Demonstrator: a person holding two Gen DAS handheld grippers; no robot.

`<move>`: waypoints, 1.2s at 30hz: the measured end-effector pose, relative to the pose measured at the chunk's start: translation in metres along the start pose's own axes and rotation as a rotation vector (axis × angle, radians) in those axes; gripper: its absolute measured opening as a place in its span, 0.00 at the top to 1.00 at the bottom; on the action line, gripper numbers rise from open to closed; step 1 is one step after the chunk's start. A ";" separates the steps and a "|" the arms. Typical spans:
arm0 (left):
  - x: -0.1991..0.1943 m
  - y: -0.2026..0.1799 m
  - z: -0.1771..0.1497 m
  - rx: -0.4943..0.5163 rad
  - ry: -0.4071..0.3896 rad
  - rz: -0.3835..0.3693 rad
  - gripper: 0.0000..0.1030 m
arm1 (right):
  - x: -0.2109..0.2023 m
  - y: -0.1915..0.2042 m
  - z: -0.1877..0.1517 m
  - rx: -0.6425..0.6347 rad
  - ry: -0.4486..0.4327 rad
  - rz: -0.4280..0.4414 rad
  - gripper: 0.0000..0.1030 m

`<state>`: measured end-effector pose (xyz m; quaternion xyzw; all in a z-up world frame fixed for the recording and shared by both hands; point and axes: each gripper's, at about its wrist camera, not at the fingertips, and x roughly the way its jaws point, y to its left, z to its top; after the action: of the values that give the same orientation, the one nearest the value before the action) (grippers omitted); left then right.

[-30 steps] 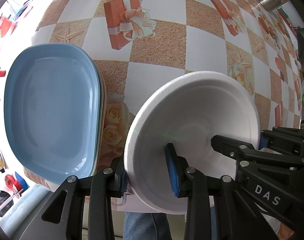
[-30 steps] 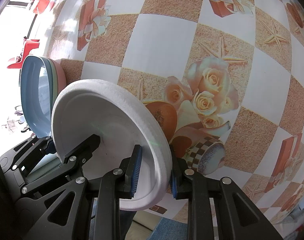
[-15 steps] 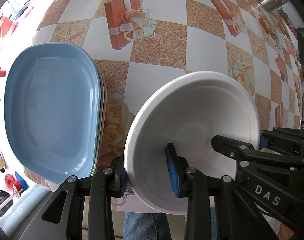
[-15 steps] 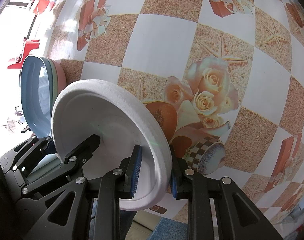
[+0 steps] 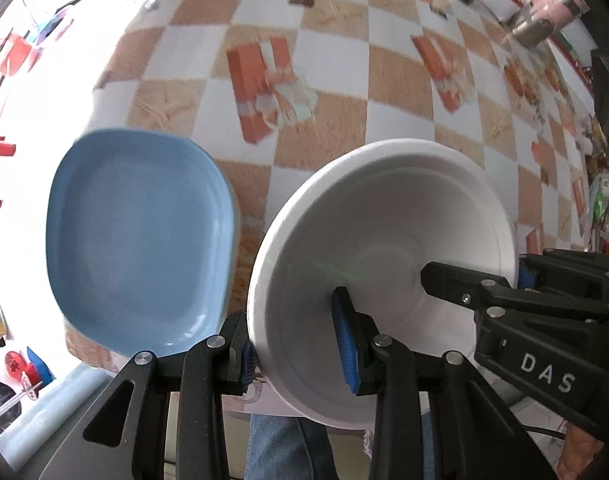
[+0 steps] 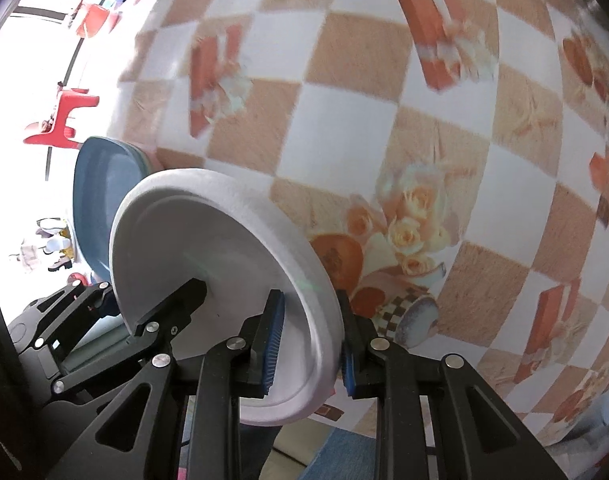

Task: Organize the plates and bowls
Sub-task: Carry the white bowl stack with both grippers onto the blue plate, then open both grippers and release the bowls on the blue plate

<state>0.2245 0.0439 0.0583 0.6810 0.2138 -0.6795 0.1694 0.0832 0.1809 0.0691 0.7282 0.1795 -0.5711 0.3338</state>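
Observation:
A white foam bowl (image 5: 388, 232) is held between both grippers above the table. My left gripper (image 5: 300, 344) is shut on its left rim. My right gripper (image 6: 308, 340) is shut on its right rim; its black fingers (image 5: 484, 288) also show in the left wrist view. The bowl (image 6: 232, 240) also fills the lower left of the right wrist view. A stack of plates with a blue one on top (image 5: 136, 240) lies at the table's near left corner, left of the bowl. The same stack (image 6: 104, 196) shows behind the bowl in the right wrist view.
The table wears a checked cloth with gift boxes and roses (image 6: 408, 216). Jars and bottles (image 5: 540, 16) stand at the far right edge. Red plastic stools (image 6: 64, 120) stand on the floor beyond the left table edge.
Both grippers have risen with the bowl and pulled back from the table. More of the cloth and the far edge now show, and the view is blurred by motion.

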 end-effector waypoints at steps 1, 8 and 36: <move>-0.005 0.003 0.001 -0.009 -0.009 -0.002 0.65 | -0.005 0.002 0.002 -0.004 -0.010 0.003 0.73; -0.042 0.032 0.006 -0.080 -0.074 0.011 0.65 | -0.027 0.027 0.008 -0.049 -0.043 0.029 0.73; -0.010 0.150 -0.012 -0.274 -0.053 0.068 0.60 | 0.021 0.117 0.040 -0.165 0.010 0.014 0.73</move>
<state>0.3128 -0.0786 0.0592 0.6399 0.2771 -0.6557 0.2894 0.1353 0.0676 0.0773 0.7022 0.2222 -0.5485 0.3958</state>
